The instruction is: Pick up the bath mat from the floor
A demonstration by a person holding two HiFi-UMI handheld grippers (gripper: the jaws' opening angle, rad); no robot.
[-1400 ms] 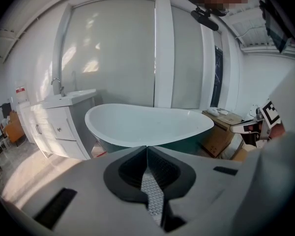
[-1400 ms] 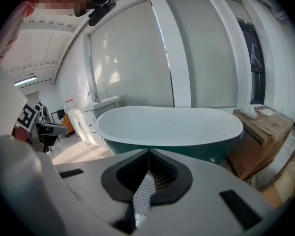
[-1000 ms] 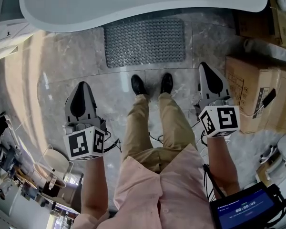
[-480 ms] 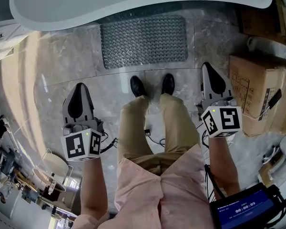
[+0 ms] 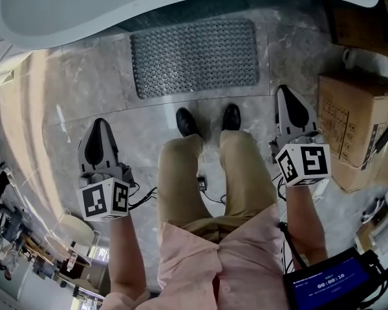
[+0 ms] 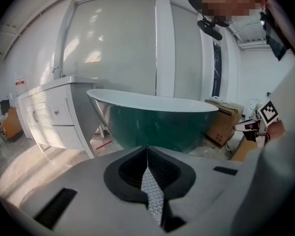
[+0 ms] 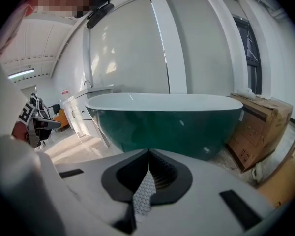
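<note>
Bath mat (image 5: 194, 57): a grey, rectangular, studded rubbery mat, flat on the pale marble-look floor (image 5: 71, 89). It is at 12 o'clock from the person's black shoes (image 5: 186, 120) and near their toes. Its far edge runs just under the tub.

Nearest the camera, the left gripper (image 5: 98, 124) is at about 8 o'clock from the shoes. Its jaws are pressed together with nothing between them, which the left gripper view (image 6: 147, 149) confirms. The right gripper (image 5: 288, 99) is at 3 o'clock from the shoes, also closed and empty (image 7: 148, 154). Both are well short of the mat and touch nothing.

Step judged: approach, no grasp yet. To do it well:
- Spread both grippers' jaws before reaching the floor.
- Aim at the mat's two near corners, at 11 and 1 o'clock from the shoes.
- Slide one jaw under the thin edge.
- Peel upward rather than yank, since the mat may cling to the floor.
- Hold both corners, since it will likely hang limp.

Containers:
- Oval freestanding bathtub, white rim and dark green outside (image 5: 181, 5) (image 6: 152, 122) (image 7: 167, 119), at 12 o'clock beyond the mat. Nothing is visible in the part of its inside that shows.
- Brown cardboard boxes (image 5: 349, 128), at 3 o'clock from the mat. They are closed and their contents are hidden.
</note>
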